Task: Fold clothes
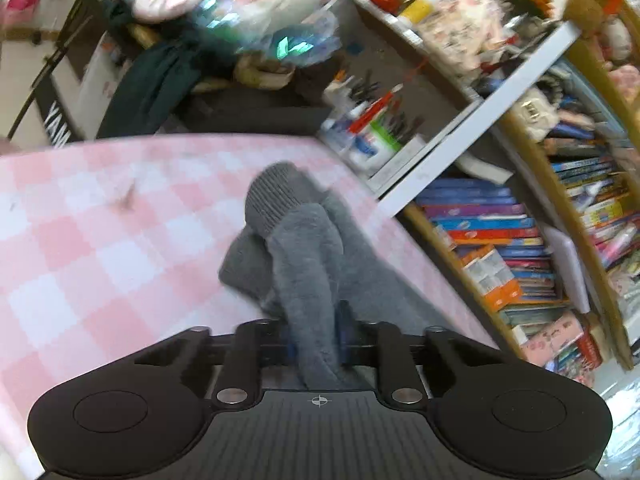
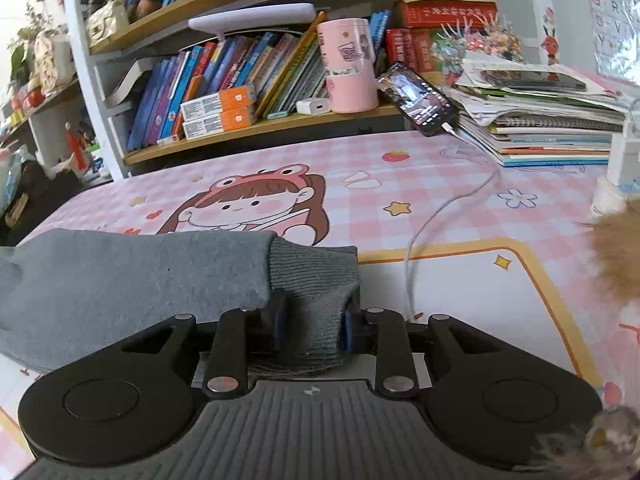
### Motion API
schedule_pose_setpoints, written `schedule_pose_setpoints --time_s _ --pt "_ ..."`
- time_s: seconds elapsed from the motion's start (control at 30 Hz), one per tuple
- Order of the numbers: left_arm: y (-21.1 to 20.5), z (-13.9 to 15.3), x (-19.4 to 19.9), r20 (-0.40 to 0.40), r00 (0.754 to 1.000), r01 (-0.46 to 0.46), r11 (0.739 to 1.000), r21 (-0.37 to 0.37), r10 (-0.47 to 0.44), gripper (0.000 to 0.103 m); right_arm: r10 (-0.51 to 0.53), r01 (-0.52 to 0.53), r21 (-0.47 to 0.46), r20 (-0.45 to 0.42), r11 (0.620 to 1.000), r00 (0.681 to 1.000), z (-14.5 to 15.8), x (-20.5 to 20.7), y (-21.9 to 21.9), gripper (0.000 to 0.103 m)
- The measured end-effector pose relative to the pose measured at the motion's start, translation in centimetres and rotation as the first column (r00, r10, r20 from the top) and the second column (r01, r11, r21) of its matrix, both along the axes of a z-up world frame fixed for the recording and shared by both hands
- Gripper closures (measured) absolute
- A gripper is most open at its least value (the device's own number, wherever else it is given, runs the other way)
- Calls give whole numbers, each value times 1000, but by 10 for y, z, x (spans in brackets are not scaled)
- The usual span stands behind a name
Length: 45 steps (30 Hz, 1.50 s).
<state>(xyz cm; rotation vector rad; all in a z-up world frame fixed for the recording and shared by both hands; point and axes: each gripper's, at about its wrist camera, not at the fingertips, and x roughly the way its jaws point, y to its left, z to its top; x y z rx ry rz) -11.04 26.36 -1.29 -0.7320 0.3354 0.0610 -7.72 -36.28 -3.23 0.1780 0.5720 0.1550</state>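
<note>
Grey sweater, that's the piece in play, and both grippers have hold of it over the pink checked table. Look at the left gripper: its jaws are pressed nearly together on a thick fleecy fold of the grey cloth, which runs straight back between the pads and out ahead, where a ribbed cuff is doubled over on top of the bundle near the far edge of the table. Now the right gripper: it's pinching the ribbed band at the end of a sleeve, jaws set a little apart with the knit bunched between the blue pads, and the smooth grey body of the garment stretches away to the left of it, lying low over the cartoon girl print on the table cover. My read is that we're mid-fold, with a sleeve or an edge being carried across the body of the sweater, both ends gripped so the cloth stays under some tension. What the next move calls for, I'd say, is laying that gripped edge down flat and square on the rest of the garment, then letting go without dragging the fold out of line. Watch the white charging cable trailing across the table just to the right of the right gripper, and the phone propped at the shelf edge behind; both sit near the working area. Whether the cloth under the left gripper touches the table I can't tell.
</note>
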Motion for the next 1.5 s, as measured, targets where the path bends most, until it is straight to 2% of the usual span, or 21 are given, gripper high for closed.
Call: schedule_pose_setpoints --time_s 0.07,0.17,0.2,0.3,0.37,0.4,0.53,0.57,0.67,0.77,0.9,0.97,1.13,1.23,1.33,1.4,1.5 --pt "-5 13 -7 71 997 24 999 35 -26 91 1 -1 10 -2 1000 1000 0 -1 -2 77" --pt "-1 28 -16 69 998 8 999 38 -10 91 4 -4 -13 2 1000 1000 1 -3 1 76" --pt "4 27 -15 36 999 -10 1000 22 9 91 5 -5 -17 2 1000 1000 1 -3 2 75" --pt "15 -1 -4 -121 991 -62 998 -13 60 91 13 -13 -23 0 1000 1000 1 -4 4 72" --pt "15 -17 -4 -155 986 -72 997 -17 68 89 9 -9 -26 -1 1000 1000 1 -4 5 72" --pt "16 -20 -5 -150 986 -74 997 -20 70 86 7 -7 -27 -2 1000 1000 1 -4 5 71" --pt "19 -19 -5 -154 986 -62 998 -9 60 84 0 0 -27 -5 1000 1000 0 -3 4 68" --pt "20 -18 -4 -157 986 -59 998 -7 57 79 -1 1 -28 -5 1000 1000 0 -3 4 67" --pt "19 -21 -5 -135 990 -54 998 -23 50 72 -14 14 -31 -3 999 1000 1 -4 3 60" --pt "18 -22 -5 -128 991 -49 999 -24 45 72 -31 31 -24 9 999 999 2 -7 1 51" --pt "19 -24 -5 -111 993 -46 998 -37 41 70 -64 66 -40 56 997 996 9 -16 5 46" --pt "19 -25 -6 -99 994 -45 998 -36 41 70 -64 71 -58 106 996 992 17 -24 12 44" --pt "15 -25 -8 -81 996 -38 999 0 38 68 17 5 -106 198 994 980 36 -40 38 33" --pt "10 -24 -8 -65 998 -21 999 36 23 61 91 -64 -136 203 989 975 38 -43 58 30" --pt "2 -22 -7 -48 999 -4 997 76 8 48 158 -128 -161 187 979 970 37 -43 78 28" --pt "-4 -21 -5 -39 999 8 995 101 -4 35 199 -168 -179 171 969 965 35 -41 93 27" --pt "-8 -19 -3 -36 999 13 993 116 -9 29 253 -223 -196 146 955 956 32 -36 113 25"
